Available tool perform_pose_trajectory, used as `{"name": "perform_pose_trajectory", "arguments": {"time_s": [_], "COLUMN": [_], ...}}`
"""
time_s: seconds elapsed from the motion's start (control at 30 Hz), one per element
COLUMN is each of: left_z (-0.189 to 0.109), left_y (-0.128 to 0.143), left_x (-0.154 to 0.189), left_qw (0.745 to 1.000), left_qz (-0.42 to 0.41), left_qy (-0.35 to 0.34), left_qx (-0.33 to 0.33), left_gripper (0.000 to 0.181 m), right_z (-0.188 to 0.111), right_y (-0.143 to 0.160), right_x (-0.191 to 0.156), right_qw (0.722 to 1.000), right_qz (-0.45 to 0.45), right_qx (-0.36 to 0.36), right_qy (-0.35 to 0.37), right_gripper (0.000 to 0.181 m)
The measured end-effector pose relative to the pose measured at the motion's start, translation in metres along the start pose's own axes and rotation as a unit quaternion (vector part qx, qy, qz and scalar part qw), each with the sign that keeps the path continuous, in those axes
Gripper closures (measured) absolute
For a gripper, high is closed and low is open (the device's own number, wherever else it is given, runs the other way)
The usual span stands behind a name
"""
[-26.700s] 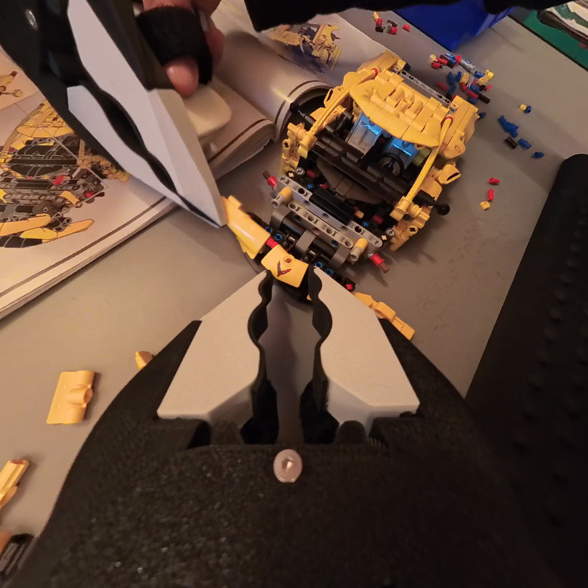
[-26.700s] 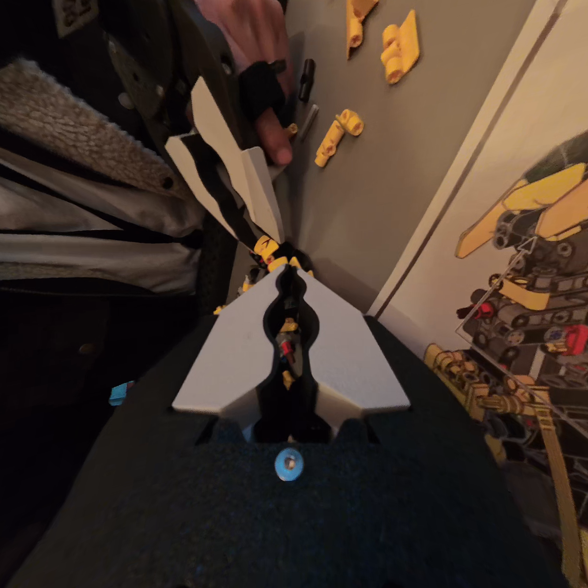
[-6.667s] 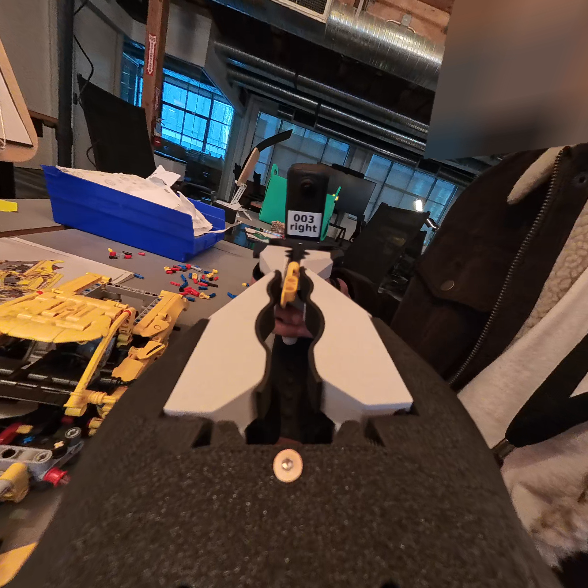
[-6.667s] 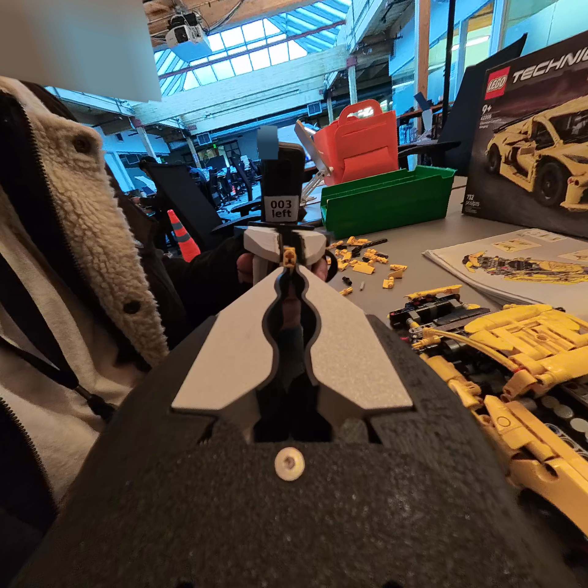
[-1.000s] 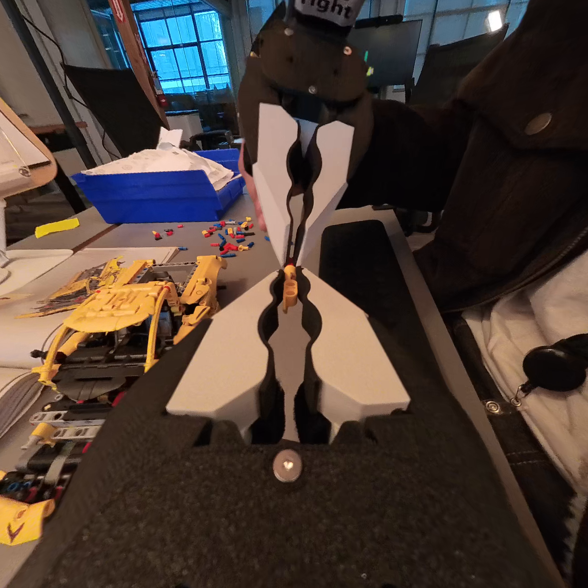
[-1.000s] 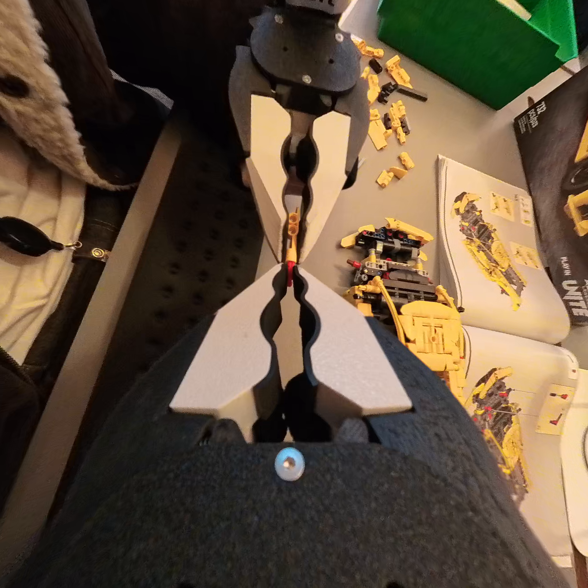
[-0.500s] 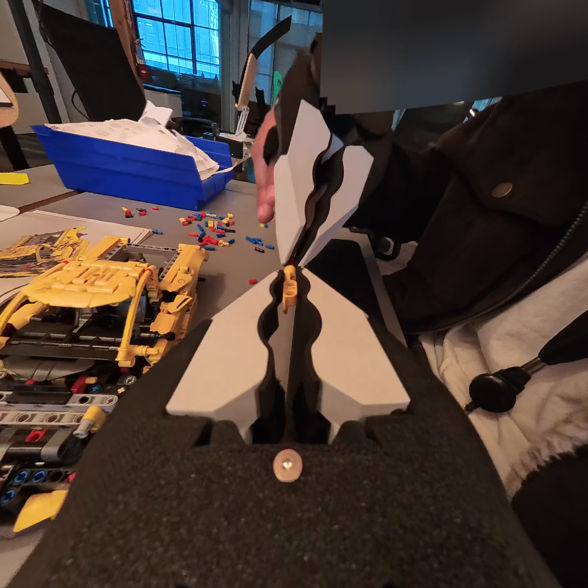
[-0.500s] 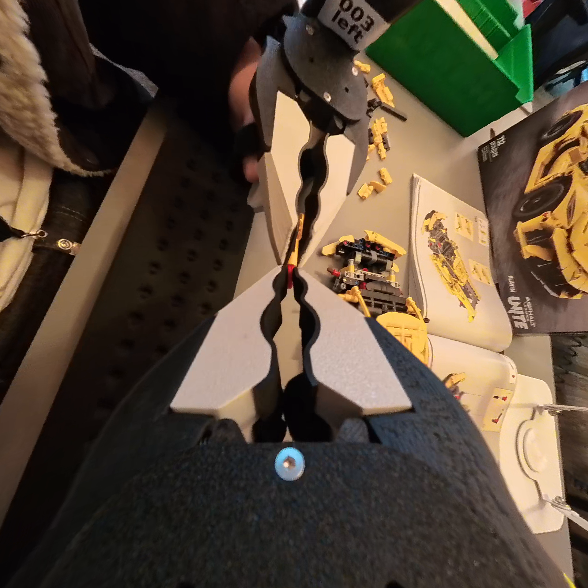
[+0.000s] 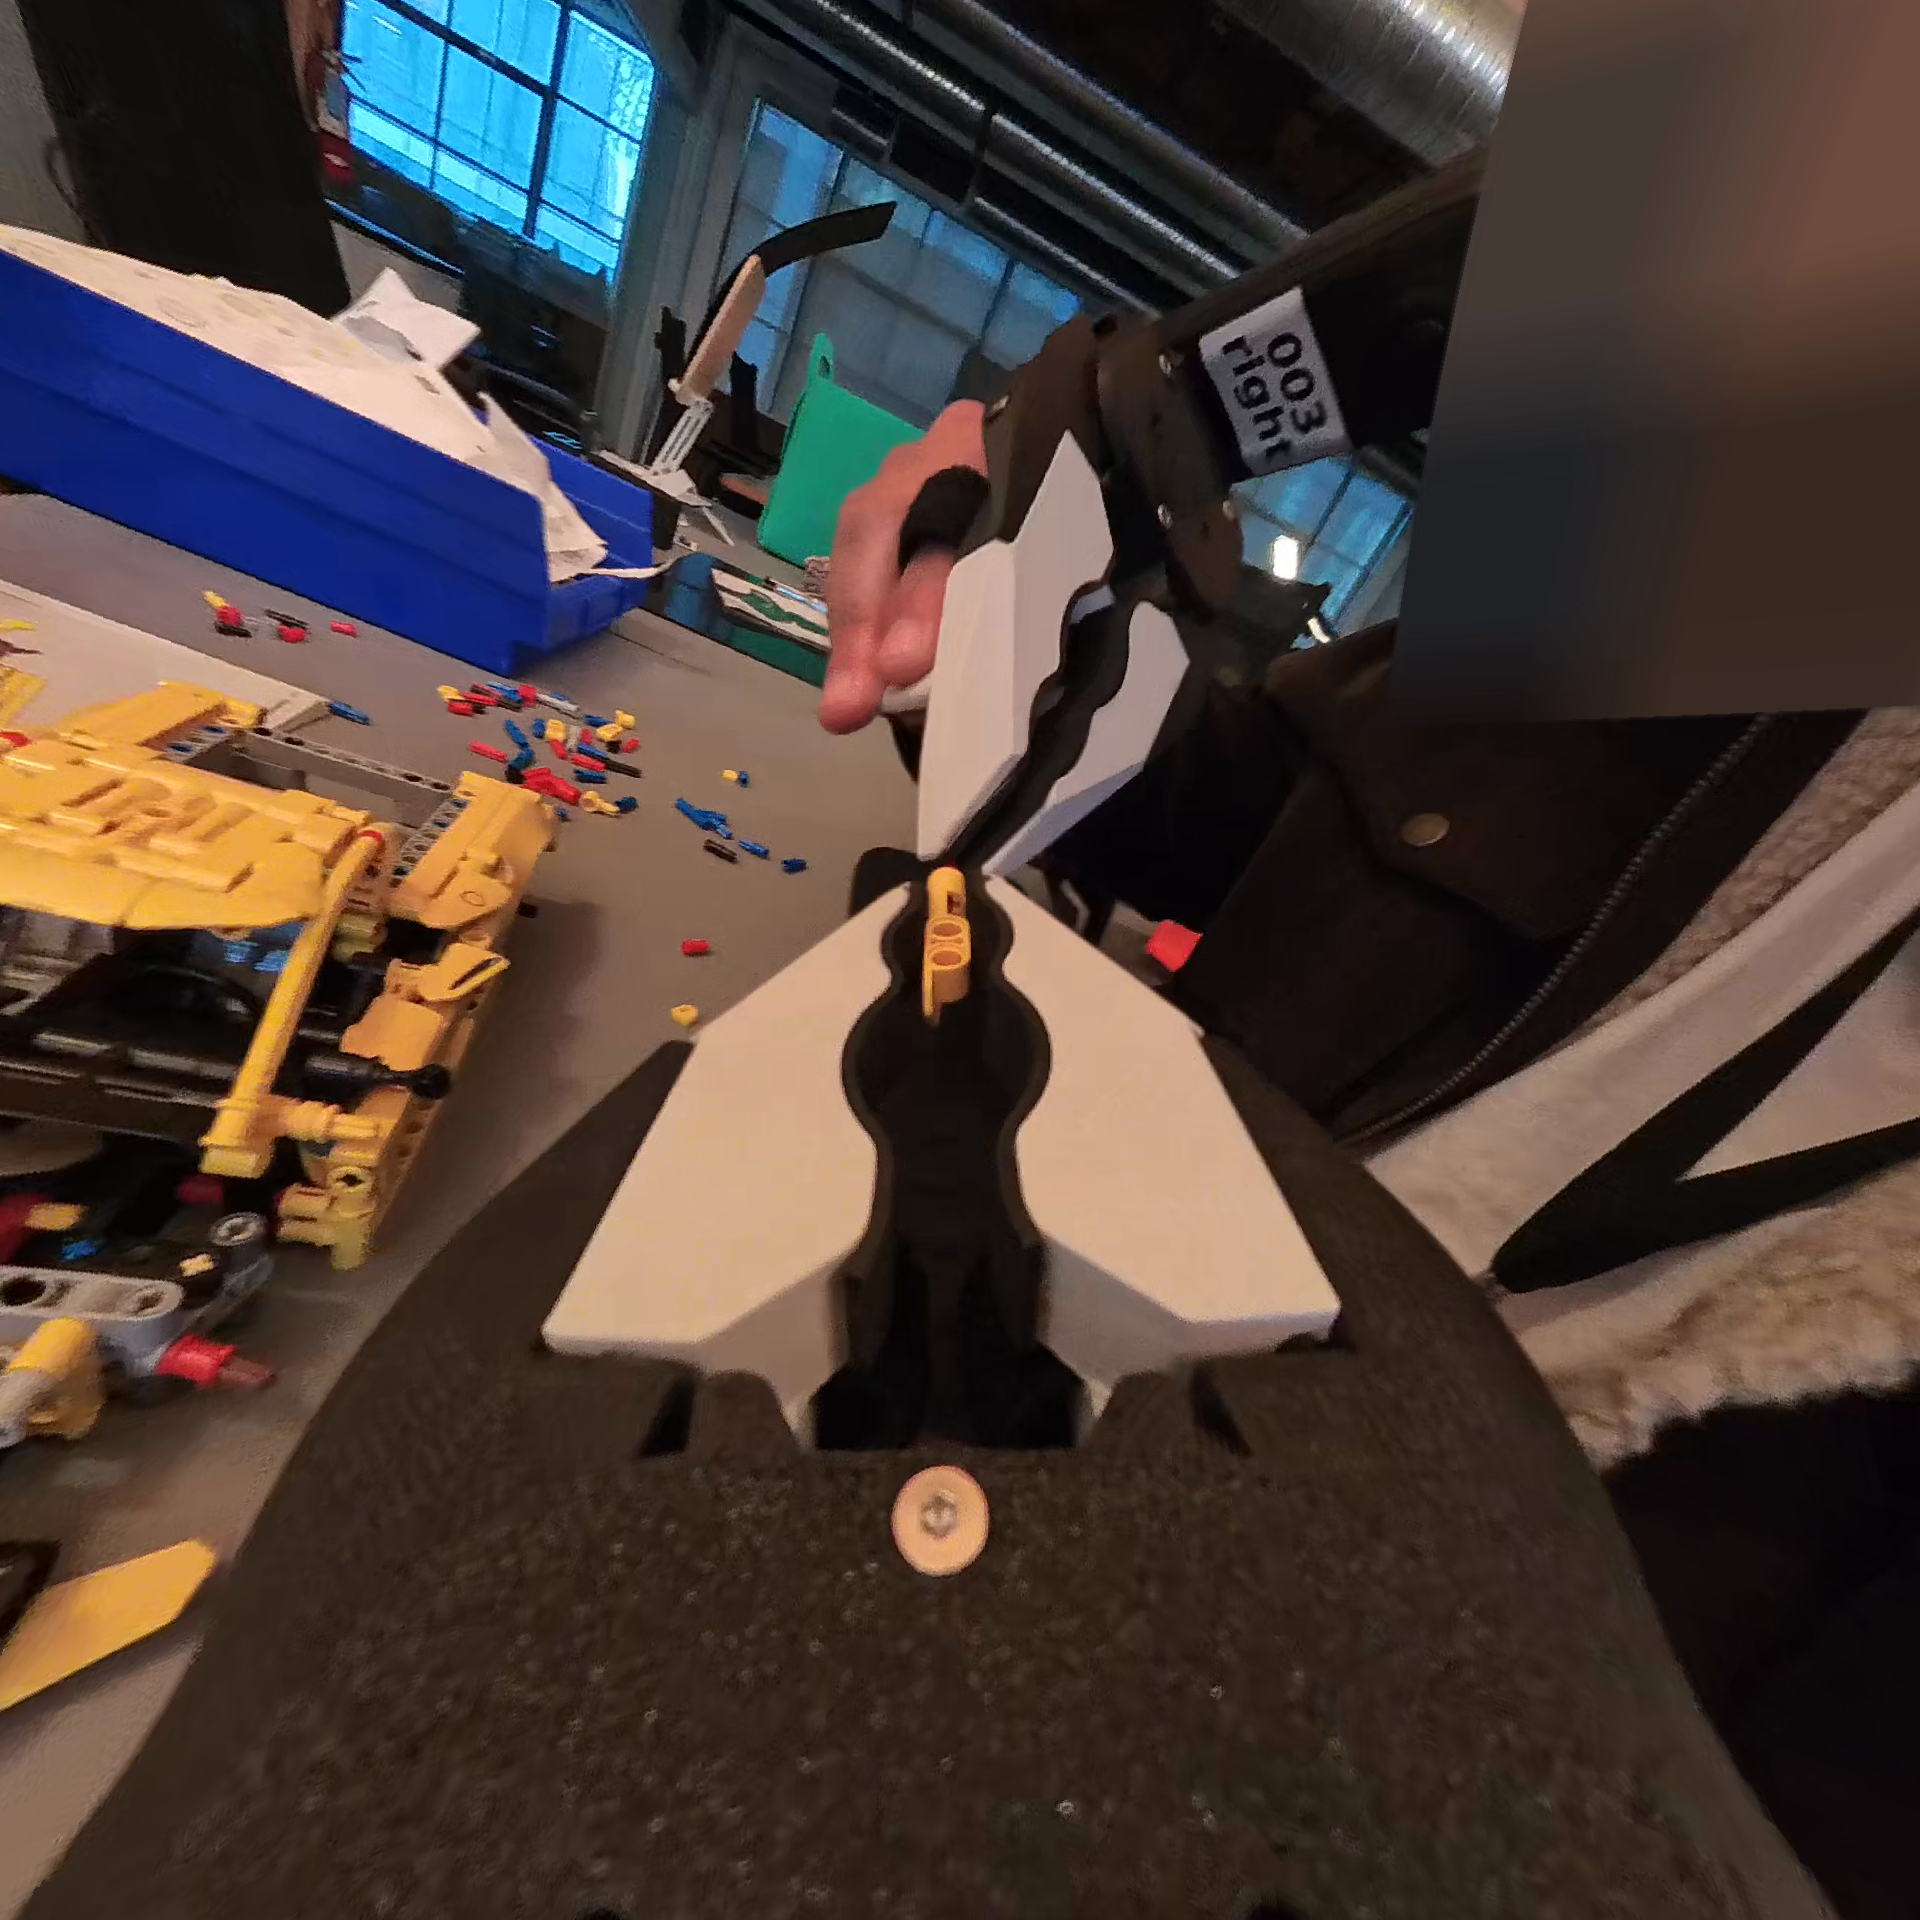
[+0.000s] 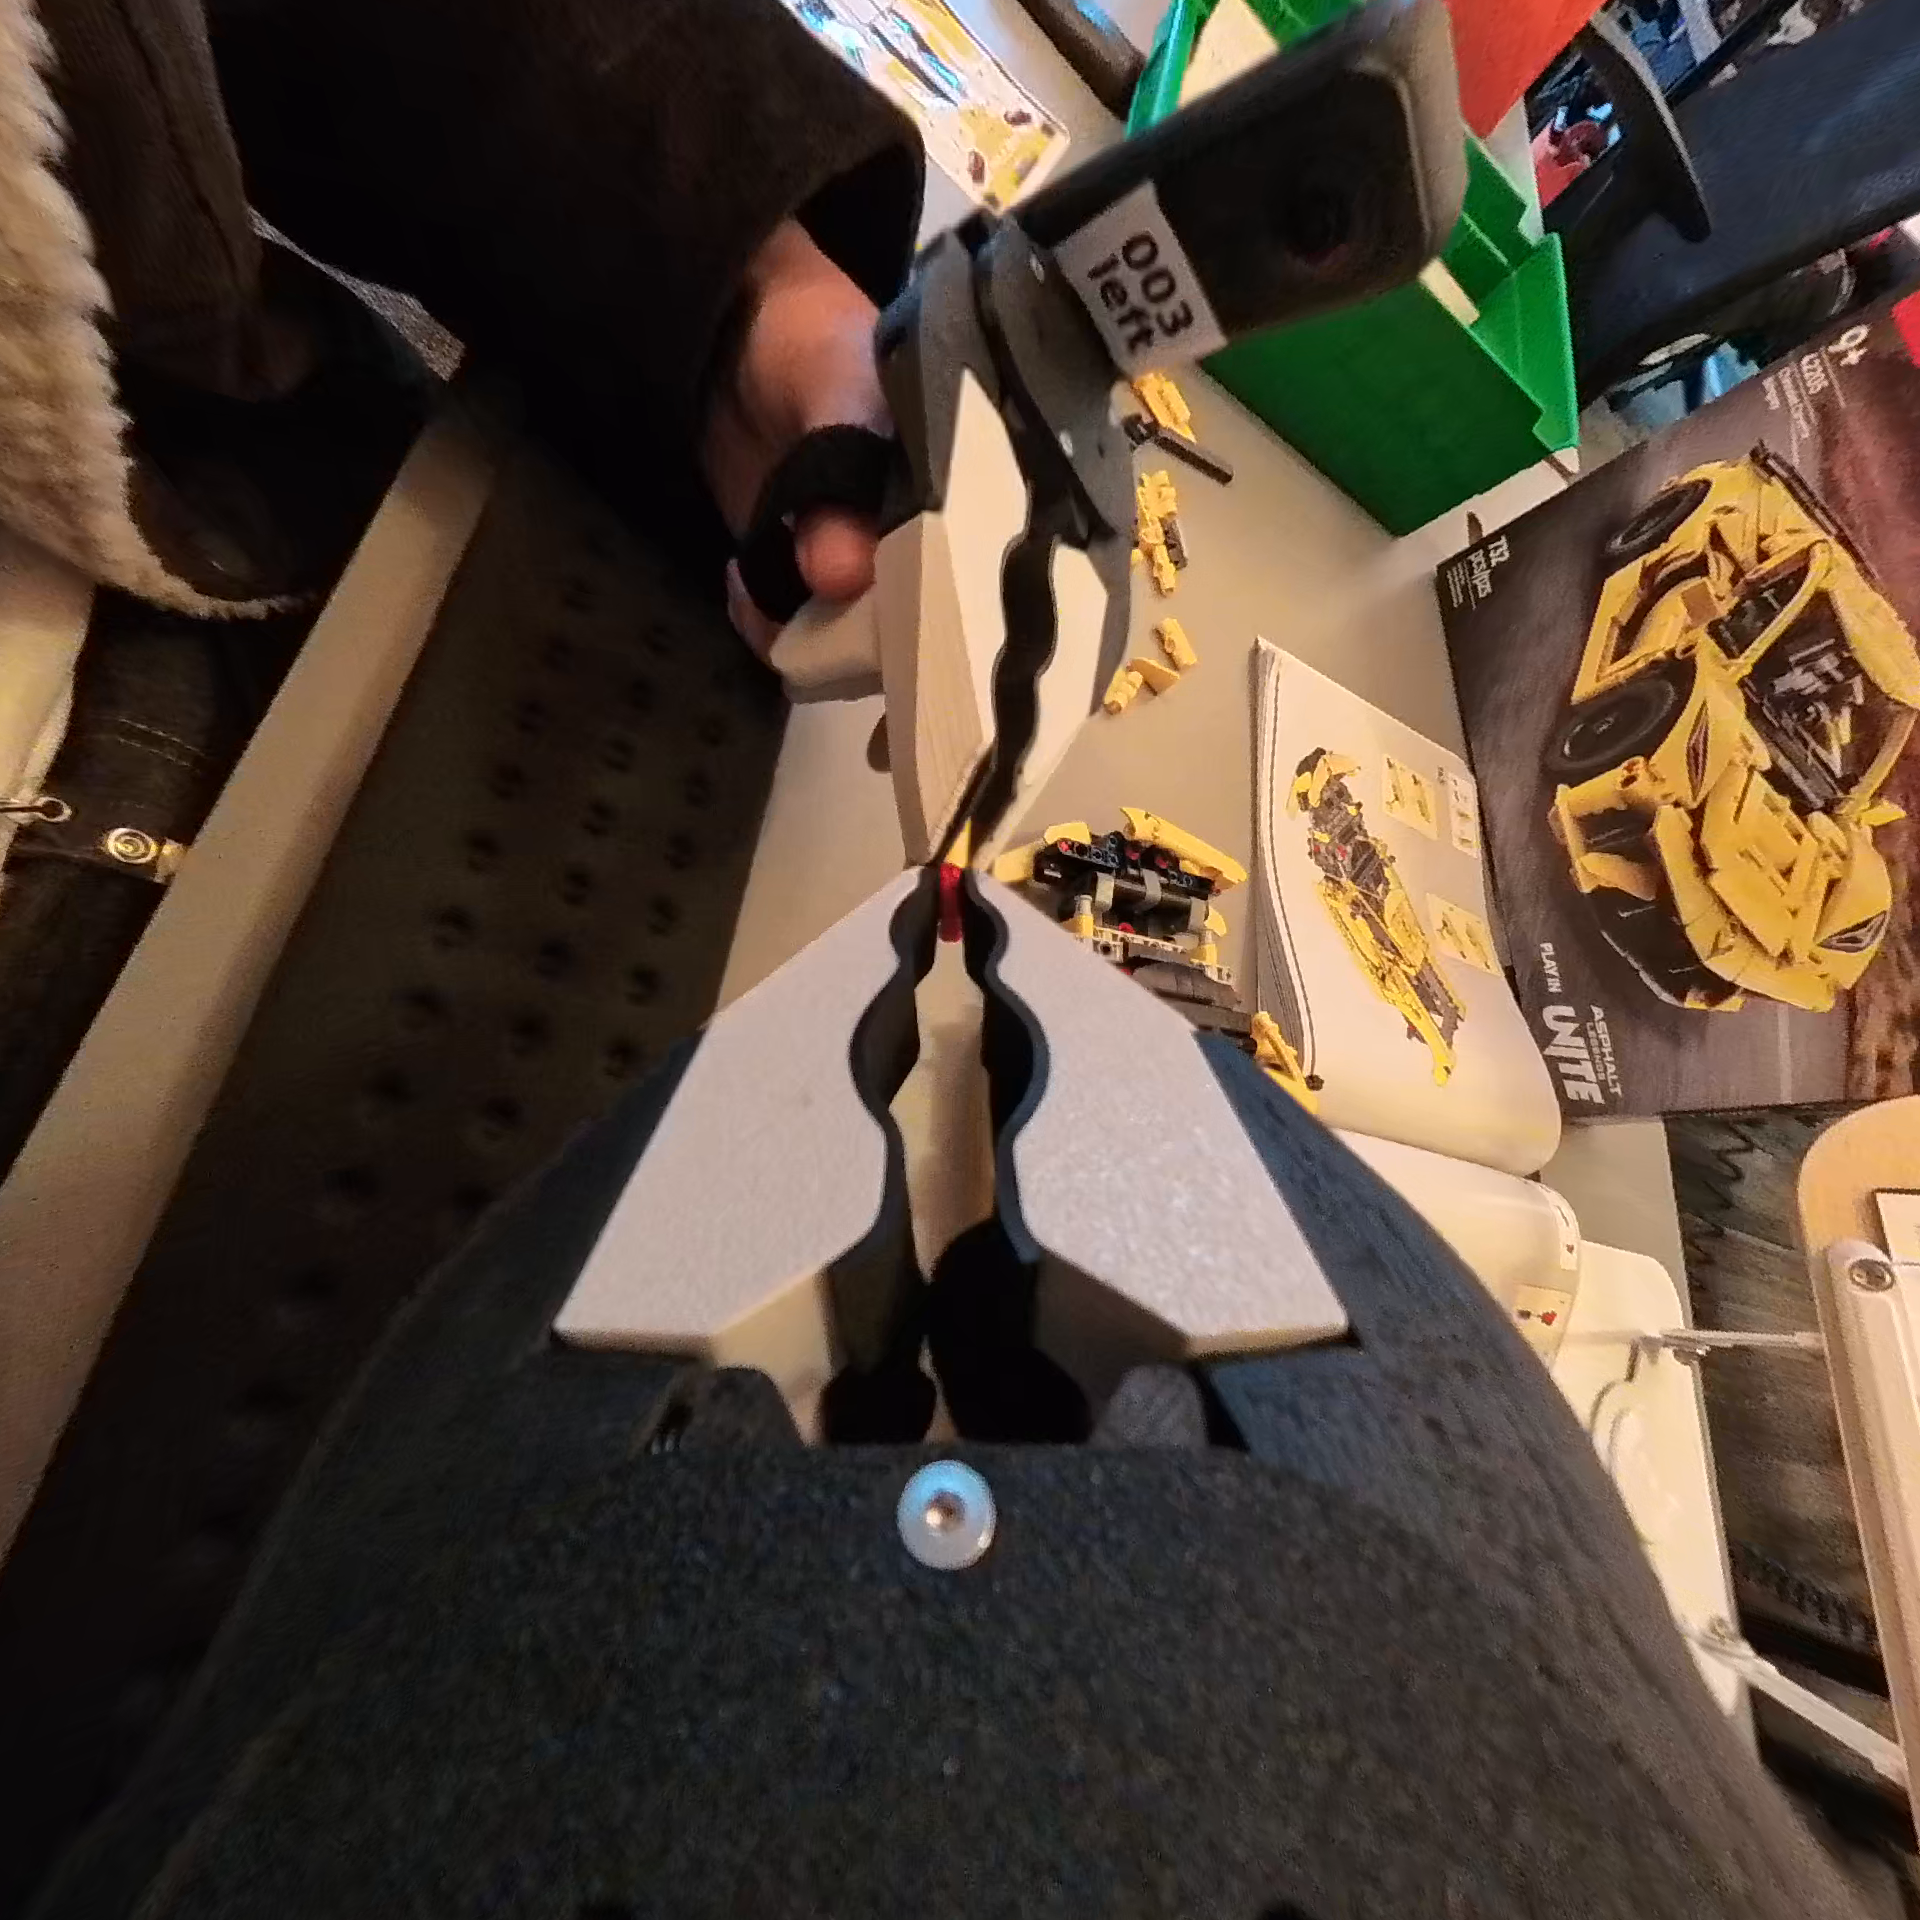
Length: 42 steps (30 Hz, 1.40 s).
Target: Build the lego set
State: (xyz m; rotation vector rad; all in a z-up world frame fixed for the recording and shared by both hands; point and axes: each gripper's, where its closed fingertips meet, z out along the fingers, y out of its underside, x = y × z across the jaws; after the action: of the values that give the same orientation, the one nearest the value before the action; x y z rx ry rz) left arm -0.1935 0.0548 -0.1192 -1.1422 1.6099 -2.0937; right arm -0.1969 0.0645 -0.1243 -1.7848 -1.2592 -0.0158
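1. My left gripper [image 9: 943, 904] was clamped on a small yellow connector [image 9: 943, 940], held in the air above the near edge of the table [image 9: 665, 904].
2. My right gripper [image 10: 943, 896] was pinched on a red pin [image 10: 948, 902], tip to tip with the left one.
3. The yellow car model [image 9: 239, 935] stood on the table, well apart from both.

The left gripper [image 9: 943, 914] and the right gripper [image 10: 943, 909] meet tip to tip in the air, each with its jaws closed on a small piece. The right one slants down from above onto the left one's tip. A bare hand [image 9: 883, 582] with a black finger strap holds the right gripper, another [image 10: 805, 457] the left, from a dark sleeve
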Motion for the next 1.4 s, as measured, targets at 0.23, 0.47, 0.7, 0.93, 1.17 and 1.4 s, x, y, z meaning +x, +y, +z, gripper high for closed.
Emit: {"name": "perform_pose_trajectory", "arguments": {"time_s": [0.23,0.47,0.7,0.93,1.17,1.4], "left_z": [-0.007,-0.010,-0.011,-0.013,-0.009,-0.008], "left_y": [-0.016,-0.019,-0.014,-0.012,-0.005,-0.004], "left_x": [0.008,0.010,-0.008,-0.023,-0.019,-0.019], "left_qw": [0.998,0.996,0.998,0.997,0.998,0.999], "left_qz": [-0.033,-0.047,-0.038,-0.039,-0.030,-0.030], "left_qy": [0.038,0.053,-0.001,-0.046,-0.042,-0.039], "left_qx": [0.048,0.058,0.045,0.041,0.019,0.017], "left_gripper": [0.174,0.174,0.174,0.174,0.174,0.174], "right_z": [-0.003,-0.003,0.002,0.029,0.038,0.037], "right_y": [-0.015,-0.019,0.003,0.106,0.120,0.120], "right_x": [0.009,0.010,0.003,-0.049,-0.058,-0.057], "right_qw": [0.999,0.998,1.000,0.972,0.972,0.976], "right_qz": [0.014,0.021,0.022,0.145,0.168,0.168], "right_qx": [0.047,0.061,-0.011,-0.127,-0.086,-0.054], "right_qy": [0.018,0.017,-0.005,-0.134,-0.138,-0.129], "right_gripper": [0.179,0.178,0.179,0.179,0.178,0.175]}}
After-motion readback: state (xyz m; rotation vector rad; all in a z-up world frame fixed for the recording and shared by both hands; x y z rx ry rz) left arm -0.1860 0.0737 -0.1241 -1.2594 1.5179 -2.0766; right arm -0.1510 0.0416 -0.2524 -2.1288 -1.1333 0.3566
